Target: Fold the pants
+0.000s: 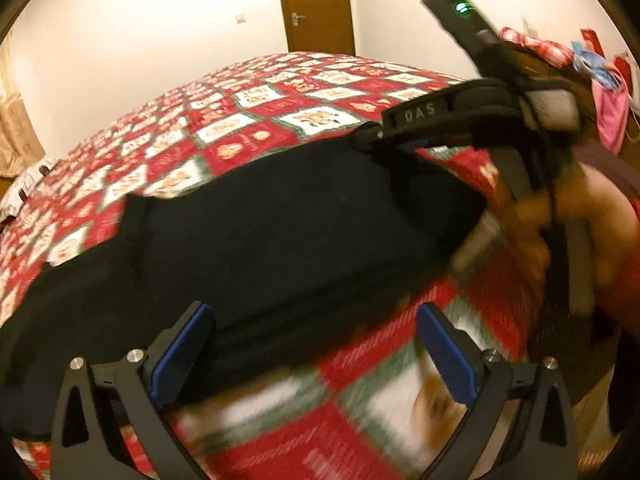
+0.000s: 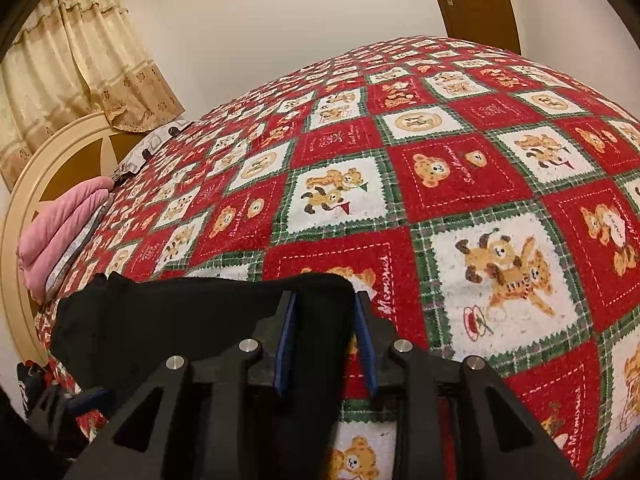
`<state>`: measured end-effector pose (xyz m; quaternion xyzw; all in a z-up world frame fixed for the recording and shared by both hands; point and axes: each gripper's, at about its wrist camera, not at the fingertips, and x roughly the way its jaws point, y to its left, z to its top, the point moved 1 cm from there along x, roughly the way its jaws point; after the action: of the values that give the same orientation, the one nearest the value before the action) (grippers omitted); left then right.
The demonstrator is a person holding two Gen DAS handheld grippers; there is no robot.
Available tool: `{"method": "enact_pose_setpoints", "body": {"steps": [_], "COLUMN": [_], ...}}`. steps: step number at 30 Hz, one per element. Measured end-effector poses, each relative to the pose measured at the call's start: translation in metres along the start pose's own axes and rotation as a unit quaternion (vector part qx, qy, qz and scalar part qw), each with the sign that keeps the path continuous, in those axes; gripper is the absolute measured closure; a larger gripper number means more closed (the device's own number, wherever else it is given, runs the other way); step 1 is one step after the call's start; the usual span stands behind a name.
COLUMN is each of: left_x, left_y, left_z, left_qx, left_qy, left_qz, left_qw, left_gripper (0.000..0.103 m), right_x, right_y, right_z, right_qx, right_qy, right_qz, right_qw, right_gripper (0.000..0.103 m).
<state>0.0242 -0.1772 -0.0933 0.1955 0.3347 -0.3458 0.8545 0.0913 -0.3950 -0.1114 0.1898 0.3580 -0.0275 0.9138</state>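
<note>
My right gripper (image 2: pixel 326 336) has its jaws parted narrowly around a corner of the black pants (image 2: pixel 208 320), pads seemingly loose on the cloth; my left gripper (image 1: pixel 314 356) stands wide open and empty over their near edge. The pants lie flat on the quilted bed (image 2: pixel 460 184). I'd judge the corner just laid, so lift clear without dragging the fold.
</note>
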Motion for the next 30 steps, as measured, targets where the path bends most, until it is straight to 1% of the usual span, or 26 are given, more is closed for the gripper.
{"method": "enact_pose_setpoints", "body": {"steps": [2, 4, 5, 7, 8, 9, 10, 11, 13, 14, 15, 16, 19, 20, 21, 22, 23, 24, 25, 26, 27, 28, 30], "left_x": [-0.016, -0.033, -0.041, -0.055, -0.061, -0.068, -0.073, -0.08, -0.091, -0.099, -0.107, -0.11, -0.12, -0.123, -0.124, -0.124, -0.124, -0.123, -0.123, -0.122, -0.122, -0.119, -0.11], "left_y": [0.017, 0.044, 0.061, 0.095, 0.113, 0.132, 0.146, 0.162, 0.188, 0.2, 0.214, 0.221, 0.256, 0.269, 0.276, 0.284, 0.288, 0.296, 0.299, 0.305, 0.309, 0.313, 0.32], "left_z": [-0.01, -0.021, -0.027, -0.042, -0.05, -0.06, -0.067, -0.076, -0.093, -0.102, -0.111, -0.116, -0.141, -0.153, -0.162, -0.171, -0.18, -0.19, -0.196, -0.201, -0.203, -0.203, -0.199], "left_qx": [-0.009, -0.045, -0.071, -0.129, -0.162, -0.195, -0.219, -0.246, -0.287, -0.309, -0.337, -0.353, -0.424, -0.457, -0.481, -0.511, -0.534, -0.563, -0.576, -0.59, -0.594, -0.595, -0.593], "left_qy": [-0.008, -0.017, -0.021, -0.025, -0.024, -0.025, -0.029, -0.035, -0.048, -0.057, -0.071, -0.078, -0.098, -0.108, -0.115, -0.124, -0.131, -0.145, -0.154, -0.171, -0.18, -0.183, -0.172], "left_qz": [0.012, 0.036, 0.051, 0.082, 0.098, 0.115, 0.126, 0.139, 0.164, 0.174, 0.179, 0.18, 0.173, 0.165, 0.157, 0.142, 0.128, 0.106, 0.094, 0.08, 0.078, 0.081, 0.082], "left_qw": [0.9999, 0.9982, 0.996, 0.9879, 0.9817, 0.9737, 0.9671, 0.9586, 0.9427, 0.9331, 0.9217, 0.9148, 0.8837, 0.8672, 0.8547, 0.8388, 0.8256, 0.8067, 0.7972, 0.785, 0.7803, 0.7786, 0.7827], "left_gripper": [0.0, 0.0, 0.0, 0.0, 0.0, 0.0, 0.0, 0.0, 0.0, 0.0, 0.0, 0.0, 0.0, 0.0, 0.0, 0.0, 0.0, 0.0, 0.0, 0.0, 0.0, 0.0, 0.001], "right_x": [0.0, 0.0, -0.001, -0.001, -0.001, -0.001, -0.001, -0.001, -0.002, -0.002, -0.003, -0.003, -0.003, -0.003, -0.003, -0.003, -0.003, -0.003, -0.003, -0.003, -0.003, -0.003, -0.003], "right_y": [0.0, -0.001, -0.001, -0.001, -0.001, -0.001, -0.001, -0.001, -0.001, 0.0, 0.0, 0.001, 0.002, 0.003, 0.003, 0.004, 0.003, 0.003, 0.002, 0.003, 0.003, 0.003, 0.003], "right_z": [0.0, 0.0, 0.0, 0.0, 0.0, -0.001, -0.001, -0.001, -0.002, -0.002, -0.002, -0.003, -0.003, -0.004, -0.004, -0.004, -0.004, -0.004, -0.004, -0.005, -0.005, -0.005, -0.005], "right_qx": [0.0, -0.001, -0.001, 0.0, 0.0, 0.001, 0.001, 0.0, -0.002, -0.002, -0.003, -0.003, -0.006, -0.008, -0.01, -0.011, -0.009, -0.007, -0.005, -0.004, -0.005, -0.006, -0.006], "right_qy": [0.0, -0.001, -0.002, -0.004, -0.005, -0.006, -0.007, -0.007, -0.01, -0.012, -0.014, -0.015, -0.018, -0.019, -0.019, -0.02, -0.021, -0.021, -0.022, -0.023, -0.023, -0.023, -0.024], "right_qz": [0.0, -0.001, -0.001, -0.002, -0.002, -0.002, -0.002, -0.002, -0.003, -0.004, -0.005, -0.006, -0.01, -0.011, -0.012, -0.012, -0.012, -0.011, -0.01, -0.009, -0.01, -0.01, -0.011], "right_qw": [1.0, 1.0, 1.0, 1.0, 1.0, 1.0, 1.0, 1.0, 1.0, 1.0, 1.0, 1.0, 1.0, 1.0, 1.0, 1.0, 1.0, 1.0, 1.0, 1.0, 1.0, 1.0, 1.0], "right_gripper": [0.072, 0.071, 0.071, 0.071, 0.07, 0.07, 0.07, 0.07, 0.07, 0.07, 0.07, 0.069, 0.068, 0.068, 0.068, 0.068, 0.068, 0.068, 0.067, 0.067, 0.067, 0.067, 0.067]}}
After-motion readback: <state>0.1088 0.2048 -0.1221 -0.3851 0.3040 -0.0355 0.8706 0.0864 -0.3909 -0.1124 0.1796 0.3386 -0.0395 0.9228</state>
